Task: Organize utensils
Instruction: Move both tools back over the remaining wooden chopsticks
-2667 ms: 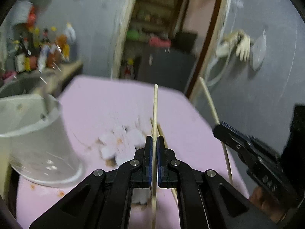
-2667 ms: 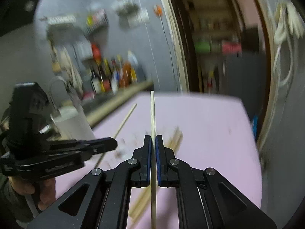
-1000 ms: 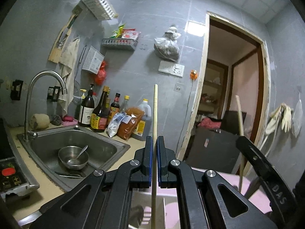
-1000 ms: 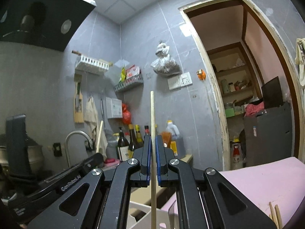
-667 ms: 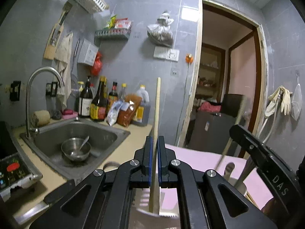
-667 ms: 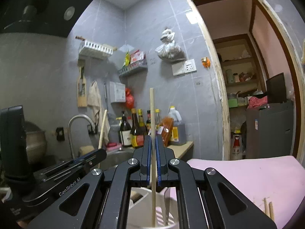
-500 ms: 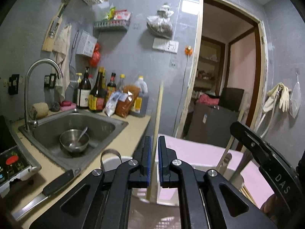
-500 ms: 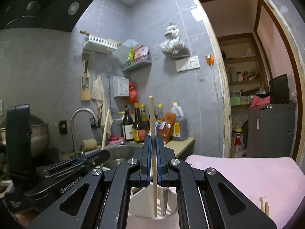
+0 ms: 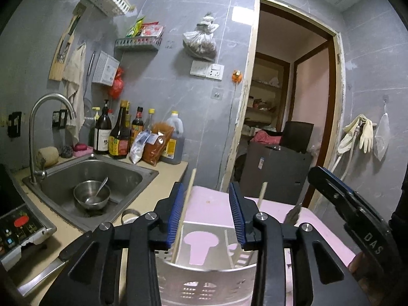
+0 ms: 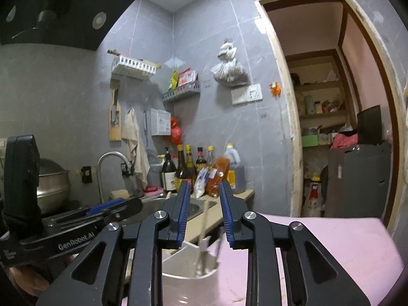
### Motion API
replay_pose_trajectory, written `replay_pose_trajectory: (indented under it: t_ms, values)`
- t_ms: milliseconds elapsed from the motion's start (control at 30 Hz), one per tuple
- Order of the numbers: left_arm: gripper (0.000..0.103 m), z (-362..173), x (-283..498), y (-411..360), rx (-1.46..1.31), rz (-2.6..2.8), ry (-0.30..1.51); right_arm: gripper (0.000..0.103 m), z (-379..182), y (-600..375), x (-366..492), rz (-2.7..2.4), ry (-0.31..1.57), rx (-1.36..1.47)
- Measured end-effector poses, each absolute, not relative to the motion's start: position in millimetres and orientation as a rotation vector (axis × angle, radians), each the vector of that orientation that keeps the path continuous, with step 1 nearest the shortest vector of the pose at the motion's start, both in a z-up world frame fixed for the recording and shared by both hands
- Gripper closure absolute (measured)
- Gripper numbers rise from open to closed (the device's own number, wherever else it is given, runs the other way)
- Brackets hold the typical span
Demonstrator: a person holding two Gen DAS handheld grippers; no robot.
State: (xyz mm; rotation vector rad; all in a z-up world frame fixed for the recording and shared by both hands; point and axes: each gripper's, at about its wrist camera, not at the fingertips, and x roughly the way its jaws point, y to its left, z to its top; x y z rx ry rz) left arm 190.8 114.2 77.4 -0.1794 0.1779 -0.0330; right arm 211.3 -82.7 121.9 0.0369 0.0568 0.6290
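Left claw (image 9: 206, 213) gapes wide at lower centre, one chopstick (image 9: 184, 213) leaning in the white holder (image 9: 204, 278) below; right claw (image 10: 204, 213) is spread too, above the holder.

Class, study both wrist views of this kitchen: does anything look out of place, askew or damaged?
A kitchen knife lies on the counter beside the sink, outside the utensil holder. The chopstick inside leans askew. The door frame shows chipped paint.
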Motion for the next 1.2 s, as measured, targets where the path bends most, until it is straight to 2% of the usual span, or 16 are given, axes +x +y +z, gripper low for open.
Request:
replay_pose_trajectory:
  t_ms: [33,67,133,233,300,433,500,567,700,1200]
  values:
    - [0.068,80.0,189.2,110.9,-0.177,-0.037,0.174,0.072,124.9,-89.7,209.7,0.626,0.054,0.033]
    - [0.065,82.4,187.5,107.4,-0.175,-0.042,0.169,0.065,127.8,-98.1,207.5,0.618,0.047,0.027]
    - [0.049,86.0,183.1,99.1,-0.178,-0.061,0.154,0.056,131.7,-113.7,202.8,0.602,0.032,0.013]
    - [0.045,90.1,178.7,84.0,-0.183,-0.100,0.142,0.044,137.4,-138.7,195.7,0.563,0.018,-0.016]
    - [0.042,92.5,178.7,72.6,-0.173,-0.121,0.146,0.030,140.3,-155.0,192.0,0.539,0.017,-0.021]
    - [0.015,91.8,175.3,45.7,-0.163,-0.169,0.140,0.016,144.2,-190.6,184.1,0.488,0.017,-0.031]
    - [0.010,89.9,174.3,33.9,-0.160,-0.196,0.146,0.005,144.3,-206.8,180.8,0.472,0.019,-0.032]
    - [0.008,85.5,174.4,19.8,-0.147,-0.231,0.163,0.000,143.8,-222.6,178.0,0.458,0.026,-0.037]
    - [0.004,75.9,174.9,-2.8,-0.123,-0.269,0.192,0.000,139.8,-247.9,174.6,0.422,0.060,-0.068]
    - [0.004,15.4,201.7,-52.3,-0.051,-0.321,0.498,0.000,95.5,-292.5,186.5,0.329,0.290,-0.128]
